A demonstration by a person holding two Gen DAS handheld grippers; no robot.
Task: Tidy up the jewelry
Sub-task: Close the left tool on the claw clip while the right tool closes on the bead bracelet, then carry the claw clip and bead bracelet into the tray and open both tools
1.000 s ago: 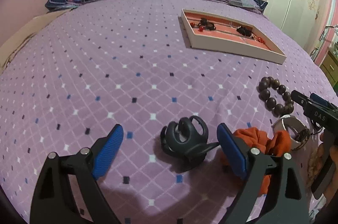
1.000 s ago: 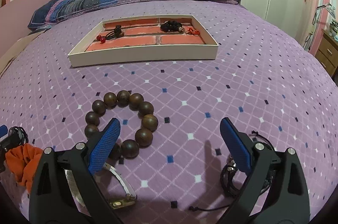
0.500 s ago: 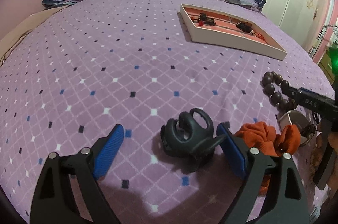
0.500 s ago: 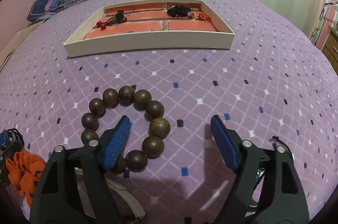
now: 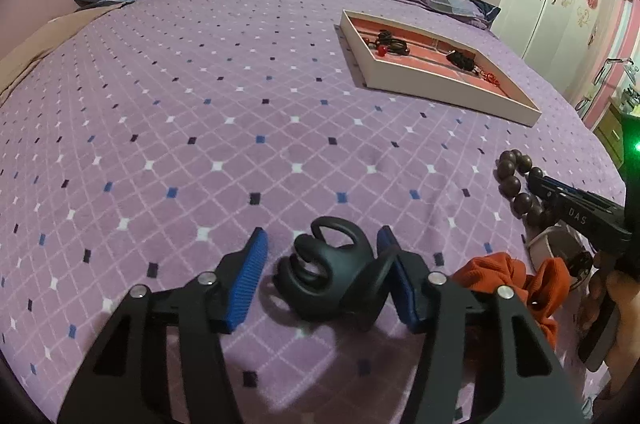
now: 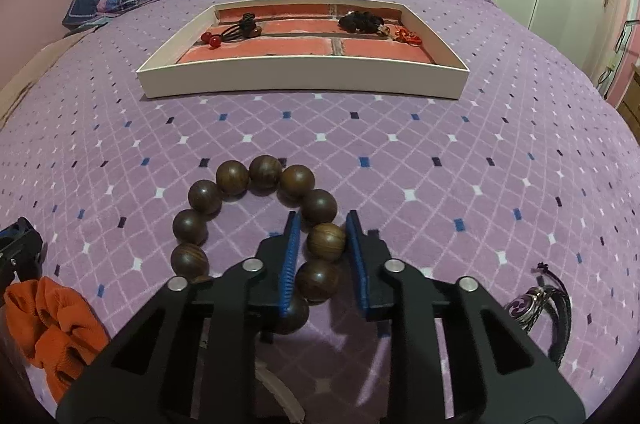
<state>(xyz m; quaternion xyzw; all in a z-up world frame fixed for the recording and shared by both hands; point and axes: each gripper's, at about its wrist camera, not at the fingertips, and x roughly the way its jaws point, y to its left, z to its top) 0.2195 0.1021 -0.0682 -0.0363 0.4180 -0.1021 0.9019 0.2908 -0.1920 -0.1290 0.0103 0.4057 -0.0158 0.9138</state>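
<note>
A black hair claw clip (image 5: pixel 328 272) lies on the purple bedspread between the blue pads of my left gripper (image 5: pixel 322 256); the right pad touches it, the left pad stands apart. My right gripper (image 6: pixel 322 232) is shut on the brown wooden bead bracelet (image 6: pixel 256 207), its pads on either side of one bead. The bracelet also shows in the left wrist view (image 5: pixel 516 183). A white tray (image 6: pixel 304 75) with a red brick-pattern floor holds several small dark and red pieces farther up the bed.
An orange scrunchie (image 5: pixel 516 276) (image 6: pixel 52 324) lies between the two grippers, with a silver bangle (image 5: pixel 554 250) beside it. A purple pendant on black cord (image 6: pixel 540 308) lies at the right. Pillows line the headboard; a white wardrobe stands at the right.
My right gripper has moved forward over the bead bracelet and closed around one bead. My left gripper has narrowed around the black claw clip.
</note>
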